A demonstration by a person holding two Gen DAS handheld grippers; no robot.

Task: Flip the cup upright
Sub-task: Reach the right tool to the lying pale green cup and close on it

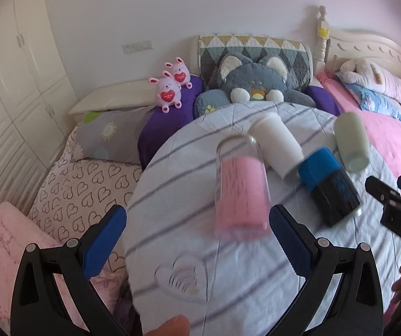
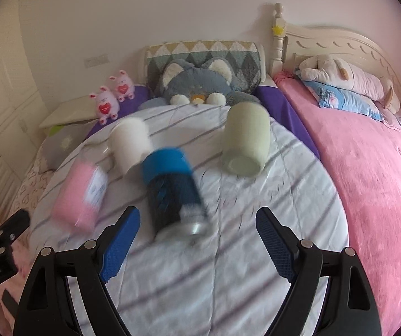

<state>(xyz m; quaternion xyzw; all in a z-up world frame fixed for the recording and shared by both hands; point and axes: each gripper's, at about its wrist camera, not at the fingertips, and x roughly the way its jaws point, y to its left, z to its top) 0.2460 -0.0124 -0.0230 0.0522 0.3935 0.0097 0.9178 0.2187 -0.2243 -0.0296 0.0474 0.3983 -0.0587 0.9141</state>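
Several cups lie tipped on a round table with a striped grey cloth (image 1: pixel 189 254). In the left wrist view my left gripper (image 1: pixel 197 242) is open, its blue pads either side of the near end of a clear cup with a pink sleeve (image 1: pixel 241 193). Behind it lie a white cup (image 1: pixel 277 145), a blue and black cup (image 1: pixel 329 186) and a pale green cup (image 1: pixel 351 142). In the right wrist view my right gripper (image 2: pixel 199 242) is open just short of the blue and black cup (image 2: pixel 173 190). The pink cup (image 2: pixel 81 196), white cup (image 2: pixel 130 144) and green cup (image 2: pixel 245 140) lie around it.
The table (image 2: pixel 256 238) stands against a bed with a pink blanket (image 2: pixel 368 168), pillows and plush toys (image 1: pixel 256 81). A white wardrobe (image 1: pixel 9 84) is at the left. The right gripper's body (image 1: pixel 396 204) shows at the right edge of the left wrist view.
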